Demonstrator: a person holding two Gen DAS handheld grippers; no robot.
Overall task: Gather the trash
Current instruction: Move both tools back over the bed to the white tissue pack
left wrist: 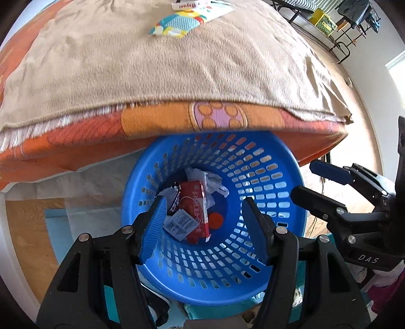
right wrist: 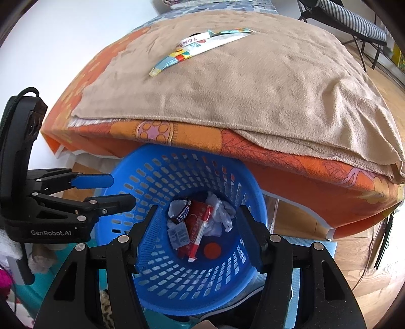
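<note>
- Left gripper (left wrist: 202, 222): jaws apart, nothing between the pads. Sits bottom centre of the left wrist view, pointing down into the blue basket (left wrist: 278, 220).
- Right gripper (right wrist: 197, 230): jaws apart, empty, bottom centre of the right wrist view, over the same blue basket (right wrist: 248, 202).
- Each gripper shows up in the other's camera: the right one at the right edge of the left view with "DAS" on its body, the left one at the left edge of the right view marked "GenRobot.AI".
- Trash in the basket bottom, framed between the pads and well below them, no contact: red carton (left wrist: 196, 212) with white print I can't read, crumpled white paper (left wrist: 210, 181) above it in frame, small white printed label (left wrist: 179, 224) at lower left, dark wrapper (right wrist: 183, 211) with white lettering, illegible.
- Orange round spot (right wrist: 212, 250) on the basket floor; can't tell what it is.
- Tan blanket (left wrist: 177, 63) over an orange patterned sheet (left wrist: 157, 121) fills the upper half of both views; basket tucked against the bed edge.
- On the blanket, top centre: colourful flat packet (left wrist: 174, 25) and a white box (left wrist: 184, 5) reading roughly "Vispani"; in the right view a packet (right wrist: 200, 43) reads something like "Kobe".
</note>
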